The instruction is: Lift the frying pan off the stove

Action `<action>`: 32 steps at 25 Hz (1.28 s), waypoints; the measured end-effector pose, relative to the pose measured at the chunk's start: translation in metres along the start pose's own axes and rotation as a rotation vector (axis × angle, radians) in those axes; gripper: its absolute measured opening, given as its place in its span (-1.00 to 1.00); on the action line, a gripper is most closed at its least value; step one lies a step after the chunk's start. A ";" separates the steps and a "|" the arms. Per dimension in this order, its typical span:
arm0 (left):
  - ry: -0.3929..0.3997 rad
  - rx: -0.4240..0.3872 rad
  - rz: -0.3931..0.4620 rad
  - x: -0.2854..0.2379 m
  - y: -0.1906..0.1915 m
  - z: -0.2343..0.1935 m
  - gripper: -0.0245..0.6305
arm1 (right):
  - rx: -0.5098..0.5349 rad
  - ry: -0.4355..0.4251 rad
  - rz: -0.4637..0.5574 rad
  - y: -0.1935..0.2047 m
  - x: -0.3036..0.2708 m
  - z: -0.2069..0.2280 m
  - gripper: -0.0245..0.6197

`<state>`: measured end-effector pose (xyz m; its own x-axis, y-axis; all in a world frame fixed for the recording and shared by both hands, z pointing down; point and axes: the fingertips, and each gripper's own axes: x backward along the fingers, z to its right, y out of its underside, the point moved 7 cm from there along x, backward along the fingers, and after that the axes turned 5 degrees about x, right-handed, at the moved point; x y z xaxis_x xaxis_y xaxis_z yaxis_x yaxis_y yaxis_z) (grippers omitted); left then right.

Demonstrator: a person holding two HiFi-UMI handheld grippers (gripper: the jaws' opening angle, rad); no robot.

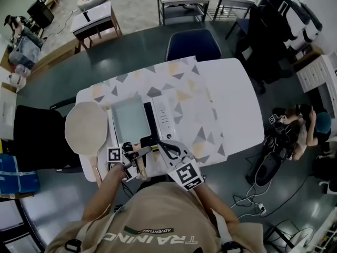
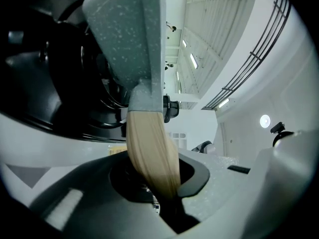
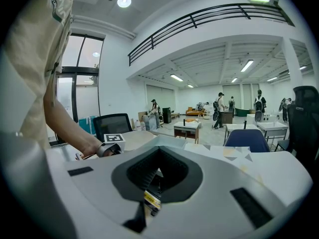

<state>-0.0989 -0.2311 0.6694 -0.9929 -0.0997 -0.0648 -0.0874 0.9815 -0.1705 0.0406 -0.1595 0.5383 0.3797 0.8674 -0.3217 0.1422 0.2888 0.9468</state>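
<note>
Firmly, our left gripper (image 1: 138,153) clamped the wooden handle (image 2: 152,153) of the square frying pan (image 1: 129,119), ready to raise it; the pan sat on the stove (image 1: 164,119), centre-left of frame. Our right gripper (image 1: 163,146) rested shut, empty.

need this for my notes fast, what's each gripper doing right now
left gripper: closed on pan handle
right gripper: closed, empty
</note>
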 end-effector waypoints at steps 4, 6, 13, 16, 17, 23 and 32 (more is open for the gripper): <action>-0.043 -0.027 -0.010 0.000 -0.001 0.001 -0.78 | -0.002 -0.006 0.000 0.000 0.000 0.000 -0.93; -0.063 -0.020 -0.010 0.000 0.000 0.002 -0.78 | -0.004 -0.009 -0.002 0.001 0.001 0.000 -0.93; -0.106 -0.038 -0.014 0.000 -0.001 0.009 -0.77 | -0.003 -0.028 -0.007 0.004 -0.001 -0.003 -0.93; -0.096 -0.054 -0.024 -0.001 0.001 0.015 -0.77 | -0.002 -0.035 -0.002 0.002 -0.002 -0.003 -0.93; -0.098 -0.051 -0.021 -0.001 0.001 0.016 -0.77 | -0.002 -0.037 -0.001 0.002 -0.003 -0.003 -0.93; -0.145 -0.052 -0.024 0.008 0.002 0.018 -0.77 | -0.001 -0.043 0.000 0.003 -0.005 -0.003 -0.93; -0.172 -0.083 -0.045 0.016 0.005 0.022 -0.77 | 0.002 -0.049 -0.002 0.004 -0.007 -0.004 -0.93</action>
<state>-0.1138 -0.2311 0.6462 -0.9599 -0.1636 -0.2275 -0.1452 0.9848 -0.0954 0.0346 -0.1632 0.5444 0.4236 0.8459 -0.3242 0.1445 0.2902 0.9460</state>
